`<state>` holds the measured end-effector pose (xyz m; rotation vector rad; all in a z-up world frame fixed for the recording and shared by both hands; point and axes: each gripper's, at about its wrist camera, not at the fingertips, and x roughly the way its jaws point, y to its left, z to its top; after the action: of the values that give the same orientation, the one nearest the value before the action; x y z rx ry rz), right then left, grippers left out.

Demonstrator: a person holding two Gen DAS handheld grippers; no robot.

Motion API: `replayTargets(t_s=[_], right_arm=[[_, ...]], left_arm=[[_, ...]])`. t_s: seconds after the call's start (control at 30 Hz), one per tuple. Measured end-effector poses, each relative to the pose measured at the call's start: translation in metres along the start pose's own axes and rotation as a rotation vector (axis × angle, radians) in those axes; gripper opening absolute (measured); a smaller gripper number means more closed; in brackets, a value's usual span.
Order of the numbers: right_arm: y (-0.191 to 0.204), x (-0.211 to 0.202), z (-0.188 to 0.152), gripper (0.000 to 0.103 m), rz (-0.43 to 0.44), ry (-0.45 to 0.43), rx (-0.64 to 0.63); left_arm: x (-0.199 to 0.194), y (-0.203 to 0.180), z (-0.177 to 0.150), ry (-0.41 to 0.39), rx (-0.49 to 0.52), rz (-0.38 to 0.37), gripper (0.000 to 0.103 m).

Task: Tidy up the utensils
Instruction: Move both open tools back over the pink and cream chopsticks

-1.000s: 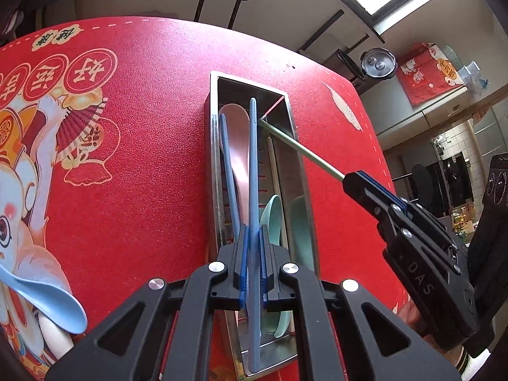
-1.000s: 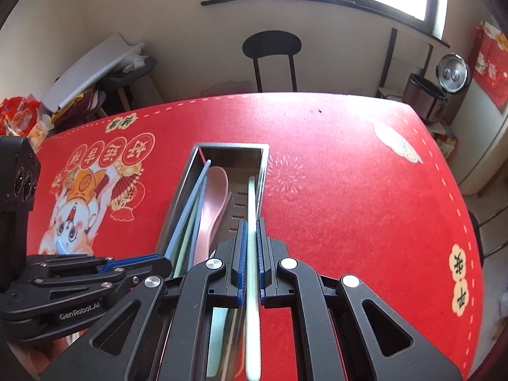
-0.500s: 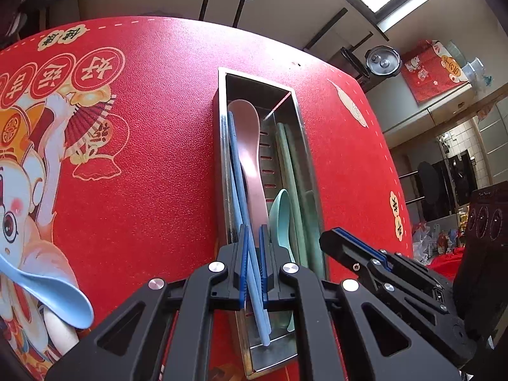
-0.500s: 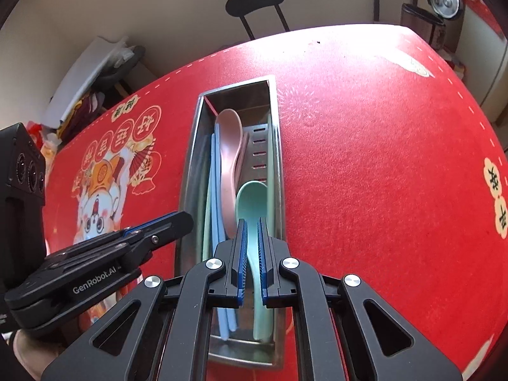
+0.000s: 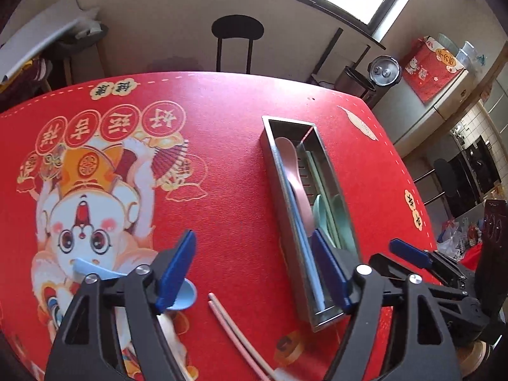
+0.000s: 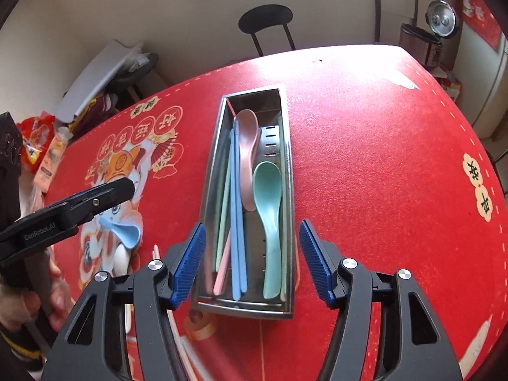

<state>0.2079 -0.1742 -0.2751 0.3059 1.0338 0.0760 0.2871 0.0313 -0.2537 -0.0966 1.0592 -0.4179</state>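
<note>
Left gripper [image 5: 254, 266], right gripper [image 6: 252, 262]: jaws opening, empty.

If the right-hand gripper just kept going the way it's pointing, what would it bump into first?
Probably the metal utensil tray: the right gripper, jaws opening and empty, points down at its near end, over the mint spoon and blue chopsticks. Depth is uncertain.

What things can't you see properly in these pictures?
- Blue spoon: in the left wrist view, the left hand-held gripper and its opening jaws cover most of it.
- Pink chopsticks: in the left wrist view, the bottom edge cuts them off, and their near ends are blurred.
- Tray: in the right wrist view, stacked utensils hide its floor.
- Snack packets: in the right wrist view, their print is too small to read.
</note>
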Motion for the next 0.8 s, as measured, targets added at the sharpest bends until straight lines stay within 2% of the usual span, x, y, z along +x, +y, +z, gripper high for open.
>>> replayTargets(t_s=[0.03, 0.1, 0.2, 0.4, 0.53, 0.8], right_arm=[[0.002, -0.002, -0.003, 0.059, -0.005, -0.001, -0.012], [0.007, -0.005, -0.012, 0.060, -0.010, -0.001, -0.031], [0.013, -0.008, -0.027, 0.065, -0.001, 0.003, -0.050], [0.031, -0.009, -0.059, 0.072, 0.012, 0.022, -0.133], [0.039, 0.000, -0.079, 0.072, 0.024, 0.083, -0.164], [0.051, 0.014, -0.104, 0.072, 0.006, 0.149, -0.208]], left_arm=[[-0.006, 0.007, -0.003, -0.006, -0.005, 0.009, 0.087], [-0.018, 0.022, -0.010, -0.016, -0.020, 0.027, 0.092], [-0.034, 0.045, -0.021, -0.023, -0.034, 0.066, 0.096], [-0.057, 0.082, -0.059, -0.033, -0.043, 0.122, 0.097], [-0.057, 0.092, -0.082, -0.008, -0.012, 0.159, 0.097], [-0.050, 0.098, -0.122, 0.034, -0.049, 0.115, 0.097]])
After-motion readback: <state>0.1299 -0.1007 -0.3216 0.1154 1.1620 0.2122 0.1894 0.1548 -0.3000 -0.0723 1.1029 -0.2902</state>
